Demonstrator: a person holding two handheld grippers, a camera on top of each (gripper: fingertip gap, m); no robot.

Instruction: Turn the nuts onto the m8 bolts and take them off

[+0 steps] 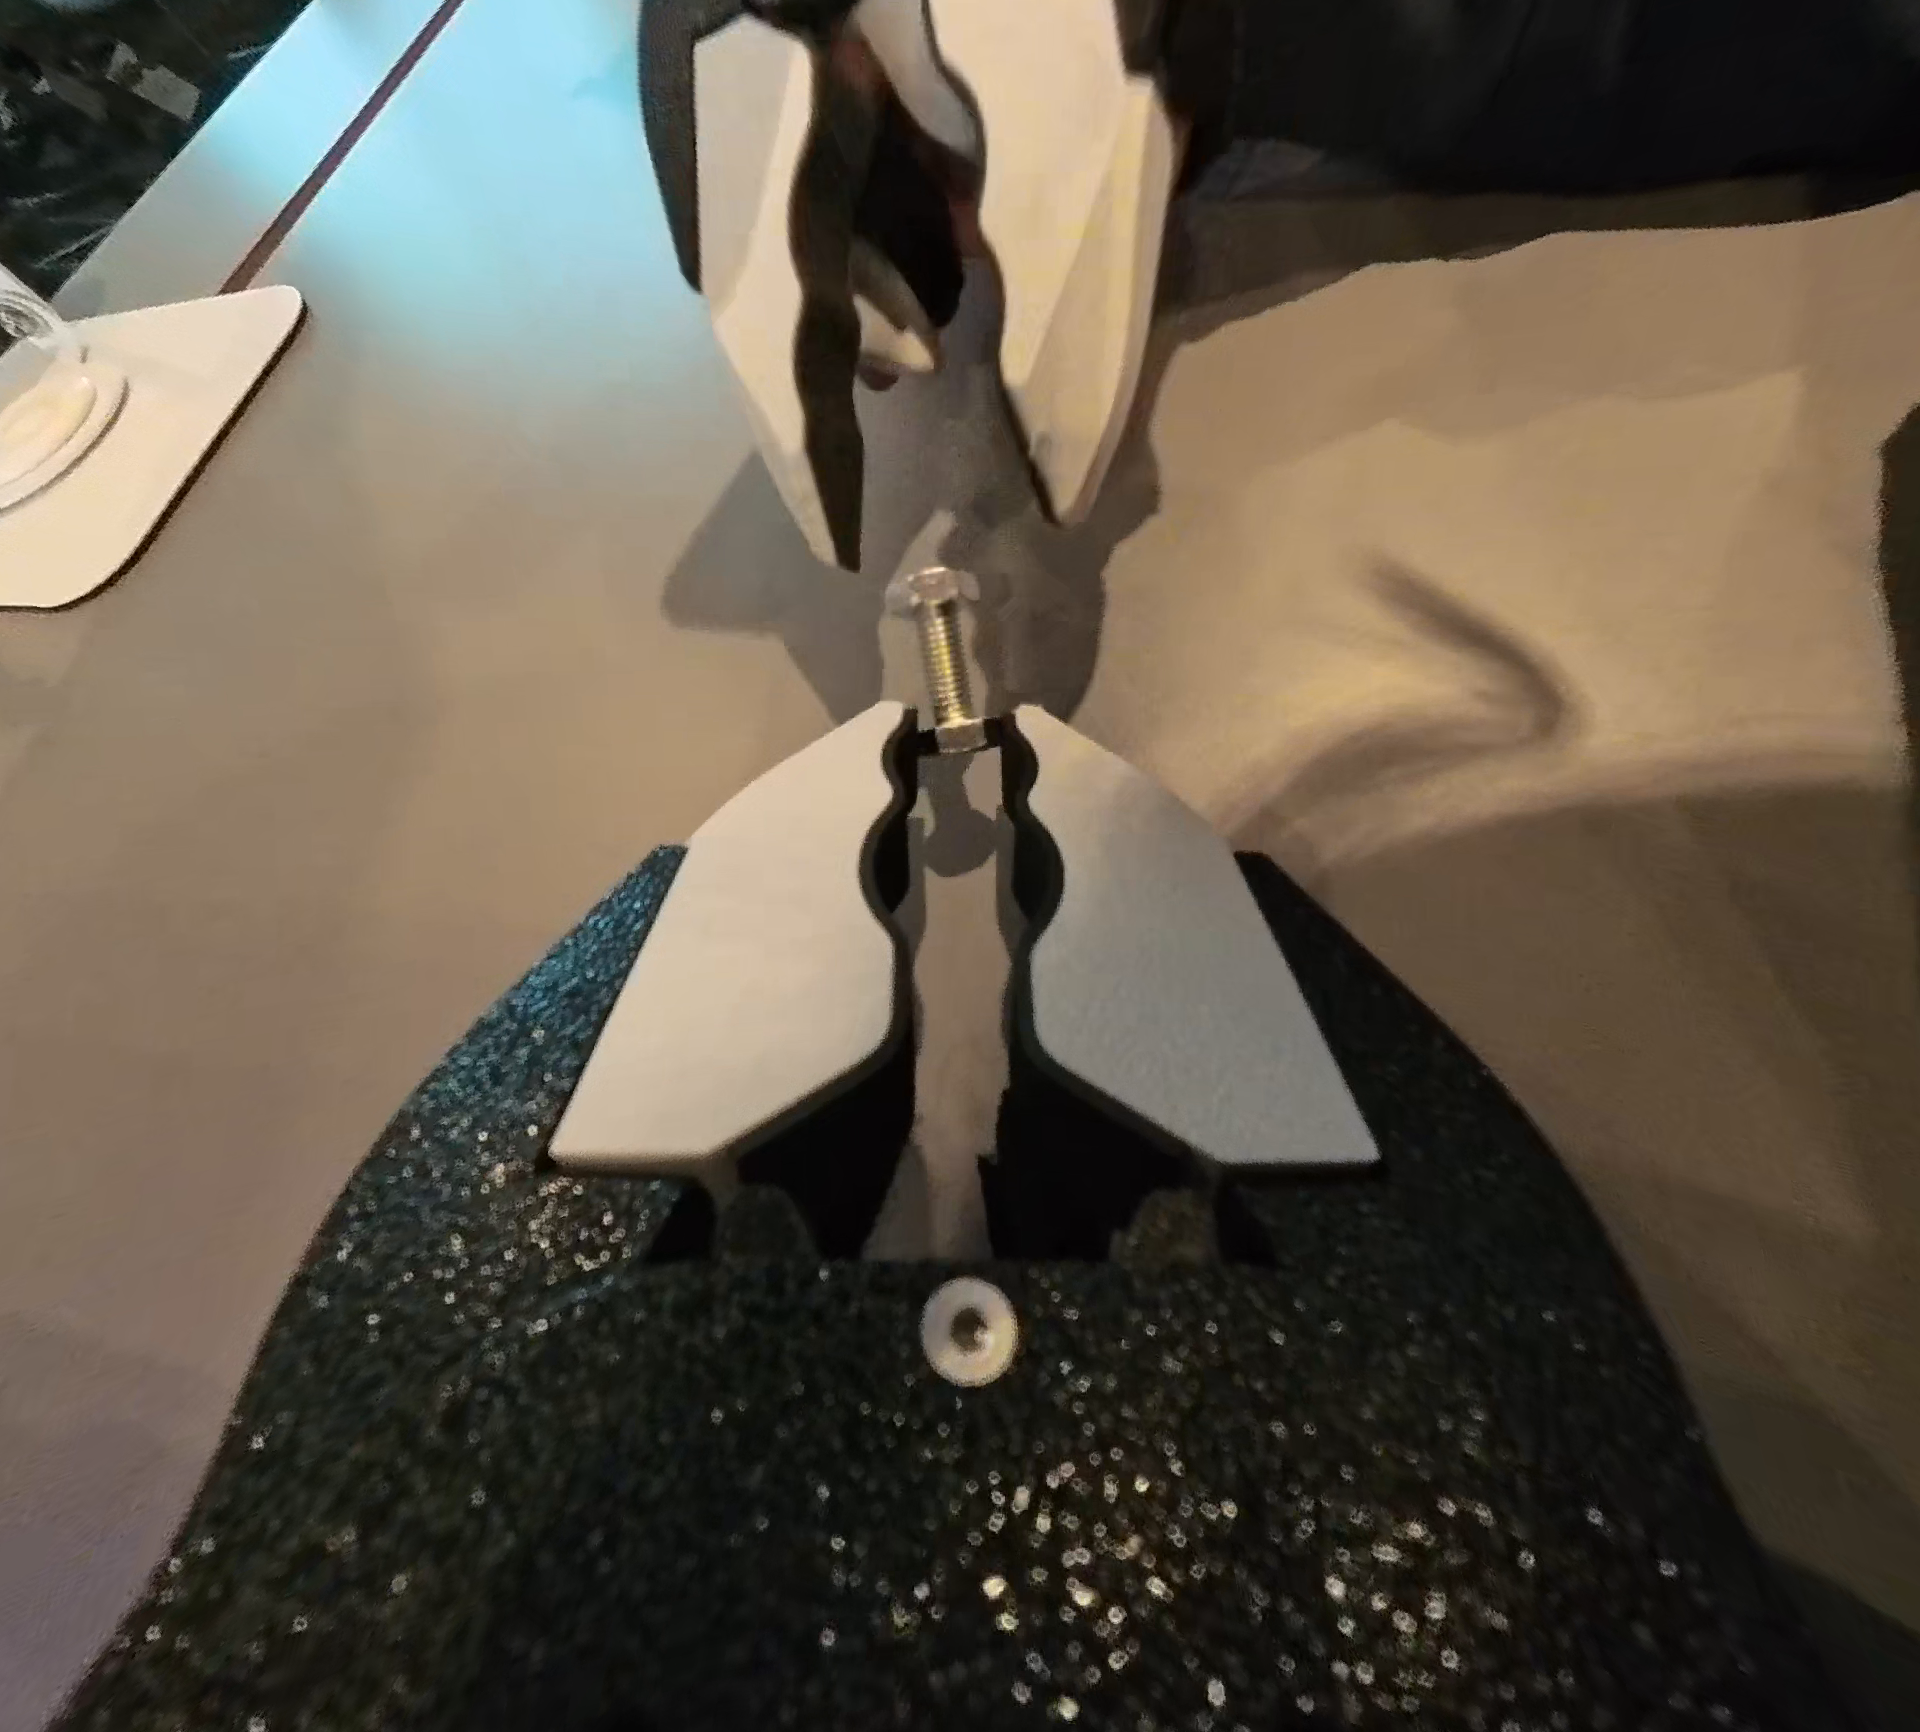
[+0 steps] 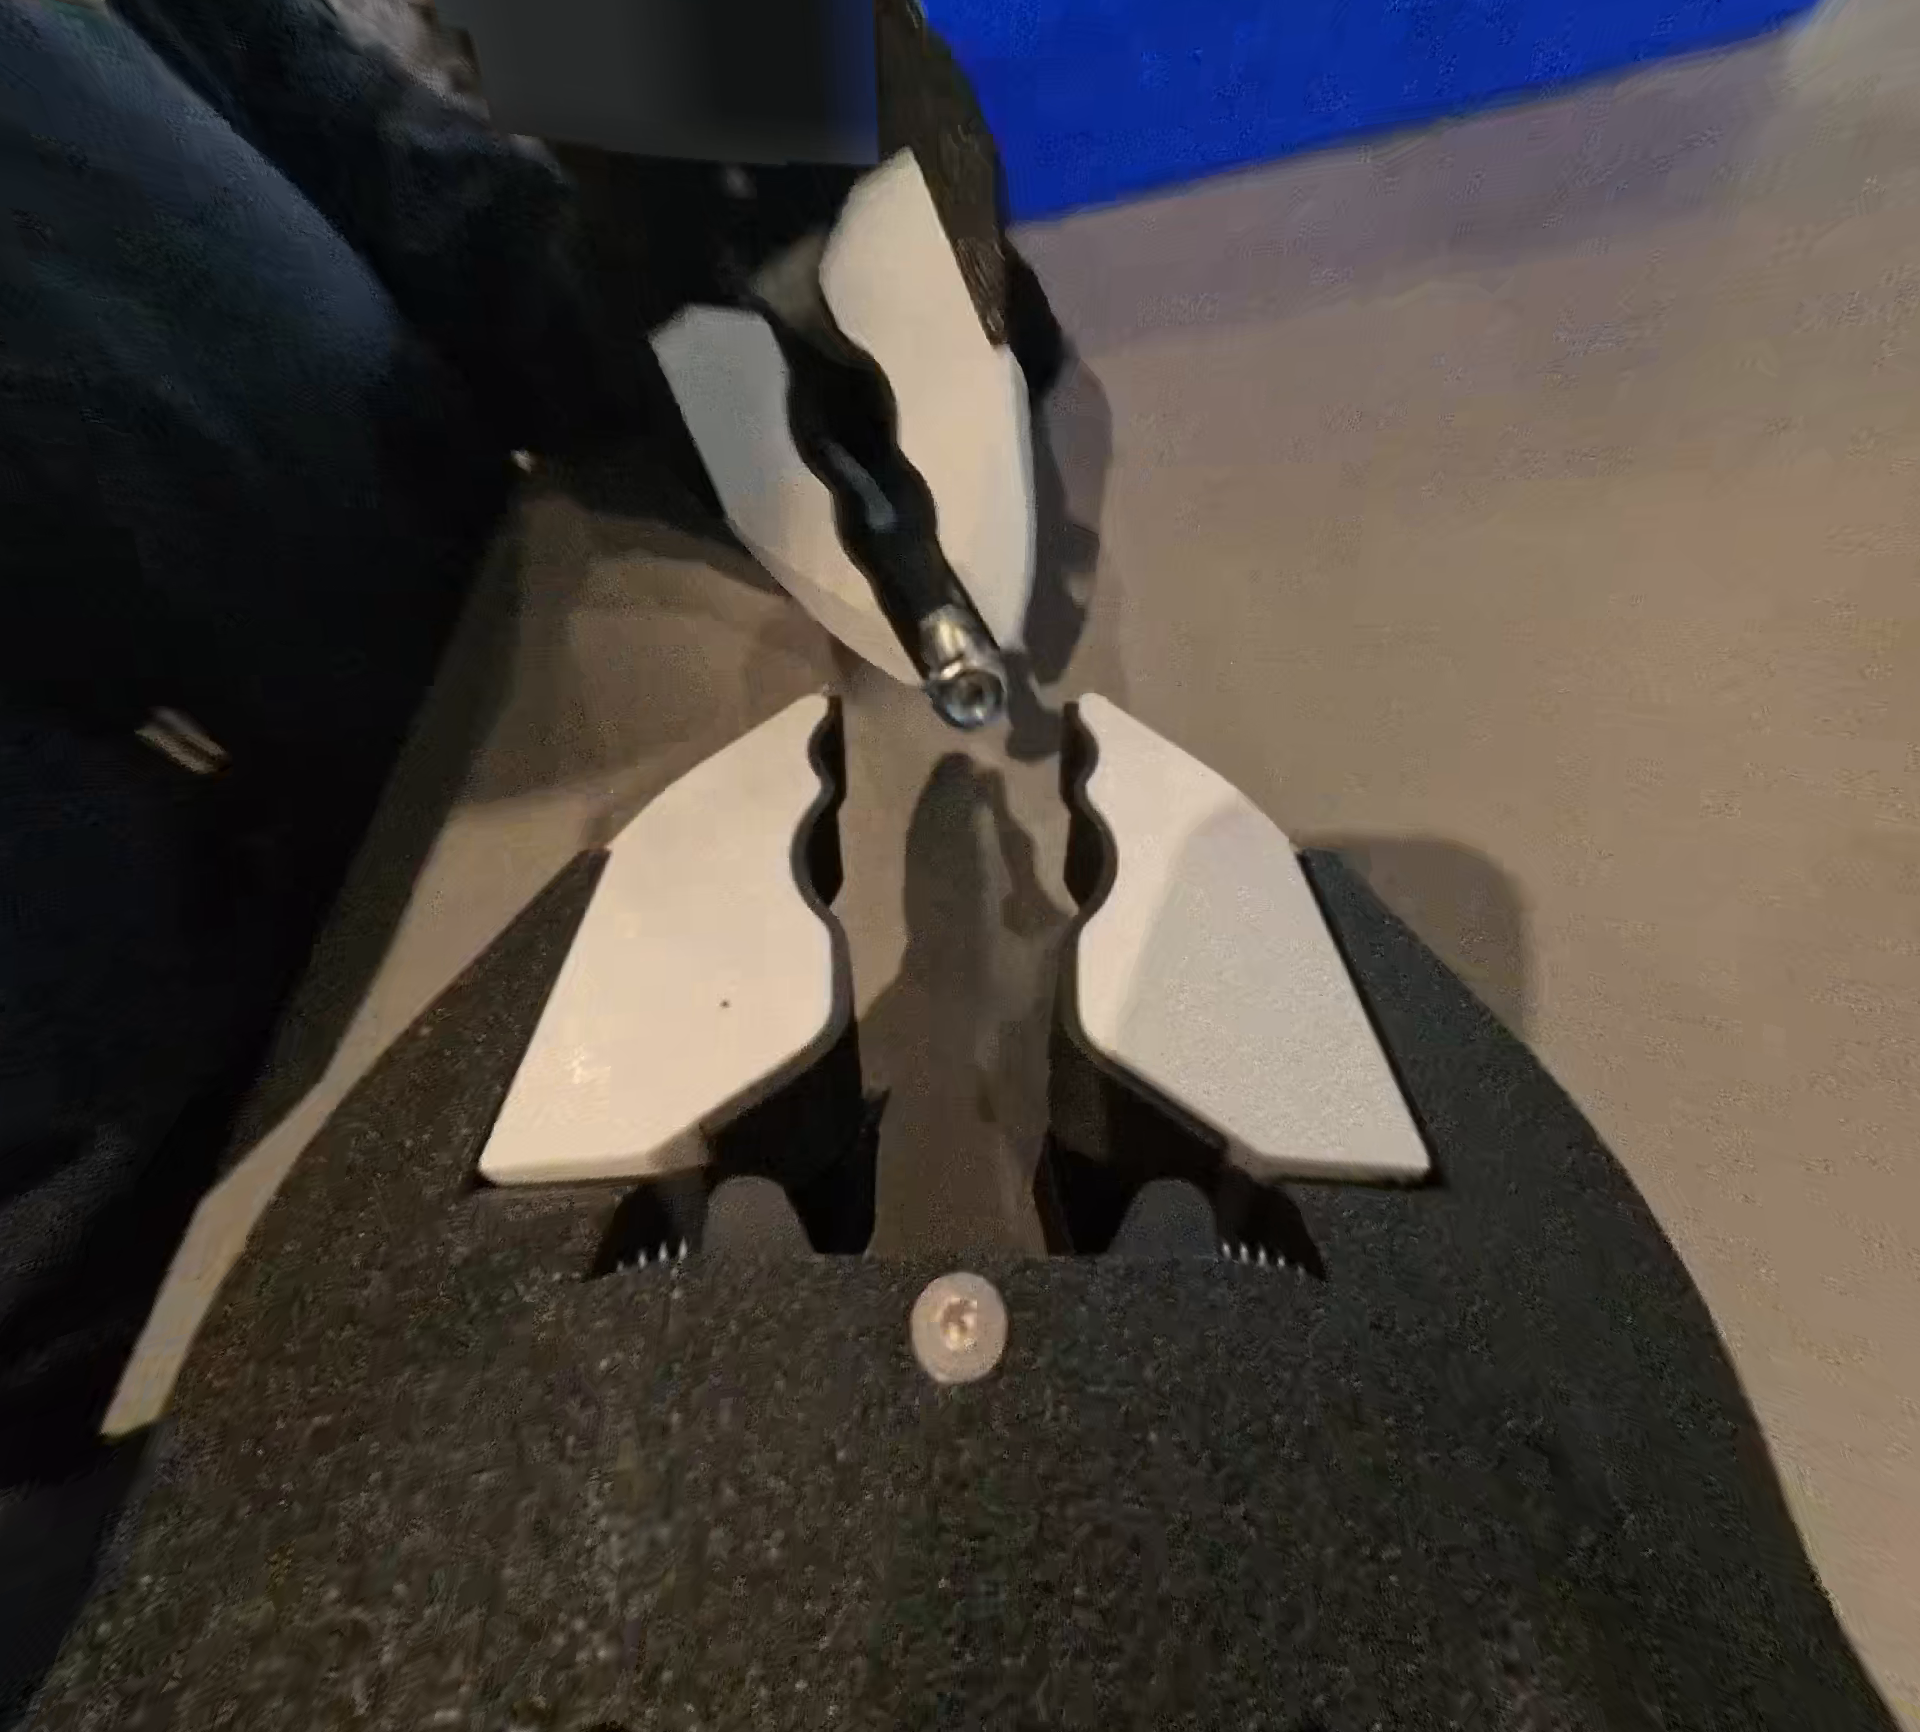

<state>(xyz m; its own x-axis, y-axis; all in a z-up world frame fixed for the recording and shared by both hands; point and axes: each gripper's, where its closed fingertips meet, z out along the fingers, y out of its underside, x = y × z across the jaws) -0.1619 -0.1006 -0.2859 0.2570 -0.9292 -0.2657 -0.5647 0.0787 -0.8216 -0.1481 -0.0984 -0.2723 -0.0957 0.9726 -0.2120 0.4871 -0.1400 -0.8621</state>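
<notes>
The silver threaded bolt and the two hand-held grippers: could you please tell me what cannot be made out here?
- Silver threaded bolt: the end inside the left hand-held gripper is covered by its fingertips in both views.
- Nut at the far end: how far it is threaded is blurred.
- Clear glass object: cut off by the left wrist view's edge.

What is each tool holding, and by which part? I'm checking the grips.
Left tool grips the bolt by its near hexagonal end; right tool holds nothing.
</notes>
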